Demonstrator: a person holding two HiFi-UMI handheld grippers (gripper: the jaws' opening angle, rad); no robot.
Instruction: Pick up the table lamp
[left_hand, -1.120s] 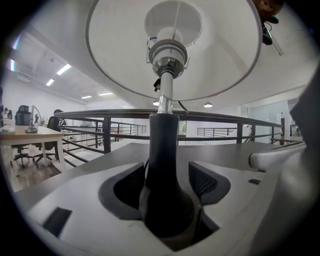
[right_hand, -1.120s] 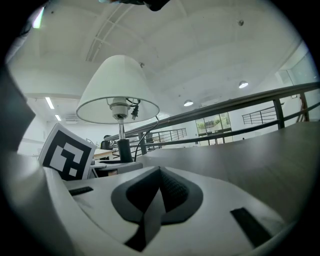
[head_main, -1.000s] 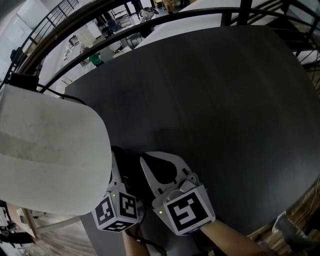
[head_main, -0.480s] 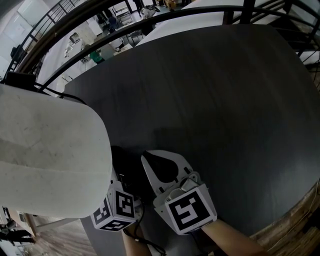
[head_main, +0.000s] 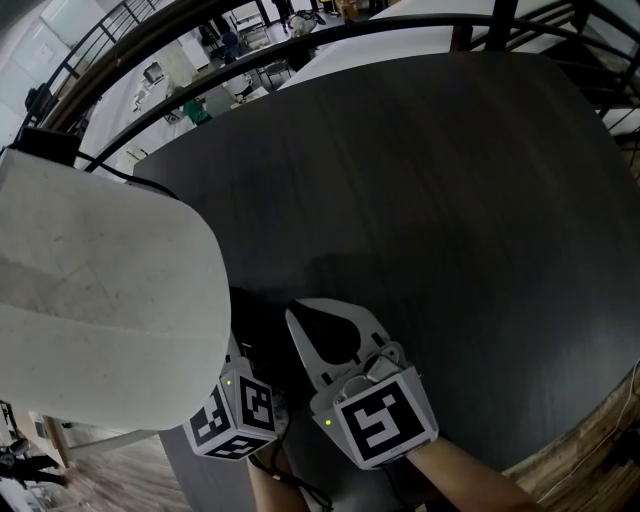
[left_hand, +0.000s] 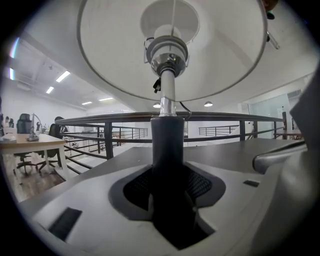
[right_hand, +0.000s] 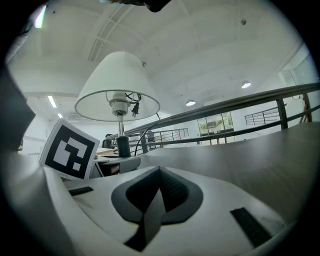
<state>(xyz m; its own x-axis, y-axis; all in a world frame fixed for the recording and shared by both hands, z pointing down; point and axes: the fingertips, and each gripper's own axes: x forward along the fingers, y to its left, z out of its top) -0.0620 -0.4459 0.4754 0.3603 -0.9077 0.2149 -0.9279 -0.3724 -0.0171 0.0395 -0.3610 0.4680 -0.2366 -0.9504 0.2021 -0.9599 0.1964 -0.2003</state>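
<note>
**Left tongs on the lamp stem, lift not started**

The table lamp (right_hand: 119, 95) stands upright at the lower left of the head view. Its white shade (head_main: 100, 300) covers that whole corner of the dark worktop (head_main: 430, 200). The base is hidden under the shade and behind my jaws.

I brought my left tongs (left_hand: 168, 175) in low, under the shade. The shade is too wide and looks too flimsy to grab, so the dark stem (left_hand: 167, 137) is the only narrow, rigid part to hold. The jaws have just been closing. The stem sits dead centre between them and the pads look pressed on it from both sides (no gap I can make out in the left gripper view). The tongs are held close to level, so the jaws cross the upright stem square-on. My guess is that leaves it less room to pivot.

My right tongs (head_main: 322, 325) sit just beside the left, lower centre of the head view. The jaws are together with nothing in them. I read it as parked clear and available to steady the lamp if needed.

My judgement is that the grasp is about done and the lift comes next. The lamp is probably top-heavy with that shade. A black cable (head_main: 120, 182) also trails off toward the upper left, so lift straight and slow and watch for it snagging.
</note>
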